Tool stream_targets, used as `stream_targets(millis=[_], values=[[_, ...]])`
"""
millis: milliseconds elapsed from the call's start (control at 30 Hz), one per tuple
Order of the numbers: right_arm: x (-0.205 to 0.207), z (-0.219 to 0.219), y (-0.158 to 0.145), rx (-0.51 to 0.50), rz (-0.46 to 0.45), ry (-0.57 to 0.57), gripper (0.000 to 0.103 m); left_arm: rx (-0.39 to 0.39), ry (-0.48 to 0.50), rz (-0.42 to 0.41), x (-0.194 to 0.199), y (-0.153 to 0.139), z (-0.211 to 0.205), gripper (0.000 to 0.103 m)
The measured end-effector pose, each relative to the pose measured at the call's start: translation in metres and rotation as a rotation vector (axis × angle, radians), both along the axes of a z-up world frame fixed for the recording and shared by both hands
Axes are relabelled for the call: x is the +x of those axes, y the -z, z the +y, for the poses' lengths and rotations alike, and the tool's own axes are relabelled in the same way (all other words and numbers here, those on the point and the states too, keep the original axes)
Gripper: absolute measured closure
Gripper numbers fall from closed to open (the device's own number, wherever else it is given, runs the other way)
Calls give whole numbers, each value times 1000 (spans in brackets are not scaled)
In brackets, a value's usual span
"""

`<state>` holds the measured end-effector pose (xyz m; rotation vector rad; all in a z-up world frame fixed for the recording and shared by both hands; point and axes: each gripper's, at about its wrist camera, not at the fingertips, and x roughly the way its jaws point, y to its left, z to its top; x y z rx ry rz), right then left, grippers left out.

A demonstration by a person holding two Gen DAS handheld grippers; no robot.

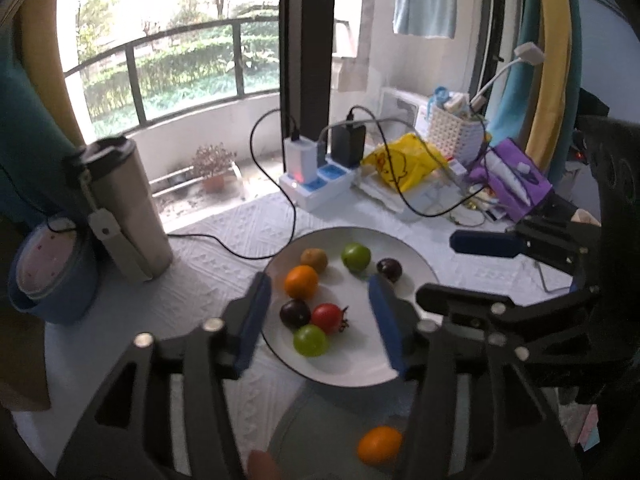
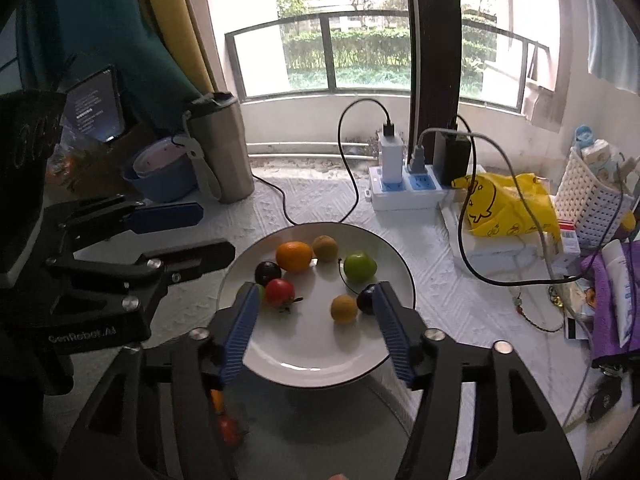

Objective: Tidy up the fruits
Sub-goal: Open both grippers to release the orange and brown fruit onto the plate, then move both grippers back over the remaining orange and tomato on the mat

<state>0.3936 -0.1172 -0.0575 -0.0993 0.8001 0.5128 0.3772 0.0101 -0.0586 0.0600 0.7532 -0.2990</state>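
Nearest, an orange point(image 1: 379, 444) sits alone on a grey plate point(image 1: 320, 420) — set apart, I'd judge, as the start of sorting. Above the white plate point(image 2: 320, 364) on the desk point(image 1: 224, 256) hang the left hand-held gripper point(image 1: 320, 316) and the right hand-held gripper point(image 2: 316, 328), jaws apart, holding nothing. Beyond lie the fruits, gathered loosely for picking; all roundish, no clear long axis — only the tomato point(image 2: 279, 291) points its stalk toward the plate's middle.
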Motion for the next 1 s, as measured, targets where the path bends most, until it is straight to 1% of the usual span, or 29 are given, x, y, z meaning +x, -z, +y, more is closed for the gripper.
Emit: stream_targets(millis=[33, 67, 133, 267, 500, 633, 800, 1000], values=[[-4, -1, -3, 4, -8, 3, 31, 6, -4, -5, -4, -2, 0, 35], [-8, -2, -7, 10, -16, 7, 29, 11, -10, -16, -8, -5, 1, 31], [-15, -4, -12, 13, -30, 15, 26, 3, -20, -29, -16, -11, 5, 26], [-30, -8, -23, 7, -59, 30, 25, -1, -26, -51, -35, -20, 10, 14], [-57, -14, -40, 12, -98, 37, 25, -2, -29, -75, -67, -32, 11, 12], [-73, -15, -47, 14, -119, 35, 25, -18, -33, -85, -84, -34, 13, 12], [-88, -14, -45, 3, -122, 26, 25, -38, -47, -85, -105, -30, 19, 12], [-101, -8, -28, -17, -89, 6, 25, -57, -89, -65, -127, -13, 28, 12]])
